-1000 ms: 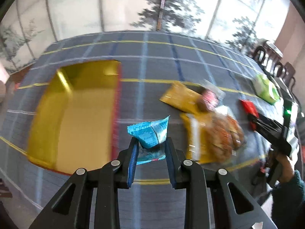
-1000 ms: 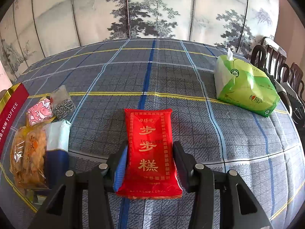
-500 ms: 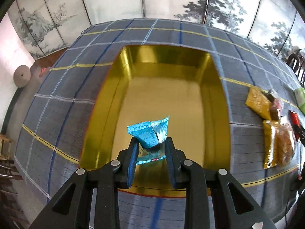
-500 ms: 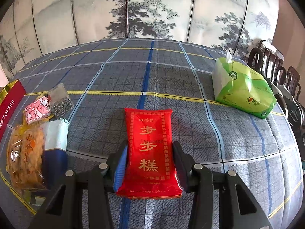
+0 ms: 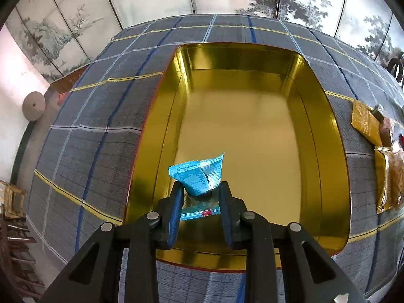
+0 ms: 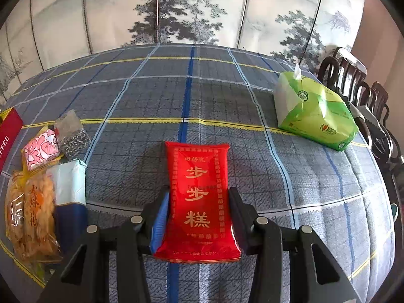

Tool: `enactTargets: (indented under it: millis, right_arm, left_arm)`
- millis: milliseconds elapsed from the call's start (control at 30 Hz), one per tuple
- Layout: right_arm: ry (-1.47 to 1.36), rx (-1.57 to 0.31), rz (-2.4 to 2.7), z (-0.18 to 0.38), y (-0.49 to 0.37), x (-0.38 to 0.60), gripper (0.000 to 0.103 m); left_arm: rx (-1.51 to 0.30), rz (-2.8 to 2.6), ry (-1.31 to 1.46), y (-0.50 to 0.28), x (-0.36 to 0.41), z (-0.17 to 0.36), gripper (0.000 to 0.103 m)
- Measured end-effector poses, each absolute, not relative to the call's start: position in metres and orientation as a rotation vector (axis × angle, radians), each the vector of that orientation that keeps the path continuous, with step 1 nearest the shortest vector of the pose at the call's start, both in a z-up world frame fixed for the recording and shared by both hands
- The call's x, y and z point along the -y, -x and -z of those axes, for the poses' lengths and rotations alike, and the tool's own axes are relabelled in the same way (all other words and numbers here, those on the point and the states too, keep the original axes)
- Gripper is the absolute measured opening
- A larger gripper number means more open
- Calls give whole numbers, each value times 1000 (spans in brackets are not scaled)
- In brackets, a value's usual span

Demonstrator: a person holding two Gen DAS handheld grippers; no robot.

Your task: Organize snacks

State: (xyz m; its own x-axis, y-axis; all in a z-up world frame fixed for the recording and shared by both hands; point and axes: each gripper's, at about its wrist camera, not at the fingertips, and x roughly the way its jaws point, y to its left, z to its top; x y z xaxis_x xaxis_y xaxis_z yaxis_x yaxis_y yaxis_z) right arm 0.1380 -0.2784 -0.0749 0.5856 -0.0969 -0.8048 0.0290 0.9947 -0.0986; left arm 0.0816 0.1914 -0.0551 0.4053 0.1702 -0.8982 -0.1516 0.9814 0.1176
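While my left gripper (image 5: 200, 192) is closed narrowly on the blue snack packet (image 5: 199, 176), pinching its lower half between the two blue pads, the packet's crimped upper edge sticks up and forward of the fingertips. I hold it above the near end of the gold tin (image 5: 325, 156), which sits open on the checked tablecloth (image 5: 101, 116); the tin's inside reads as bare gold metal. Whether the packet touches the tin floor I cannot tell from the left wrist view.

At the right edge of that view, beside the tin, lie a yellow-gold sachet (image 5: 364, 123) and a clear bag of fried twists (image 5: 394, 176), partly cut off by the frame.

My right gripper (image 6: 198, 199) has its jaws set wider, one finger on each long side of the red cake packet (image 6: 199, 197), which lies flat on the cloth with gold characters facing up. The pads appear to press against its edges; I read that as a grip, though the packet rests on the table.

To its left, well apart, sit the bag of fried twists (image 6: 30, 212), a white and navy packet (image 6: 69, 192) just beside it, a pink patterned candy (image 6: 41, 149) and a small clear bag of dark beads (image 6: 72, 136). A red box edge (image 6: 7, 133) shows at the far left. Far right, a green tissue pack (image 6: 315, 111) stands near the dark wooden chairs (image 6: 353, 80).
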Motion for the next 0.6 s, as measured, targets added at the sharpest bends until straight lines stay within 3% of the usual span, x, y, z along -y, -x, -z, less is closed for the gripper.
enactTargets:
  millis: [267, 433, 600]
  right_arm:
    - [88, -968, 125, 72, -143, 271, 44]
    - [75, -969, 146, 72, -140, 268, 43]
    - [46, -966, 164, 68, -137, 269, 43]
  left_arm:
    - [-1140, -191, -78, -77, -187, 58, 30]
    - [-1127, -182, -67, -74, -186, 57, 48]
    - [-1078, -171, -8, -67, -190, 45, 60]
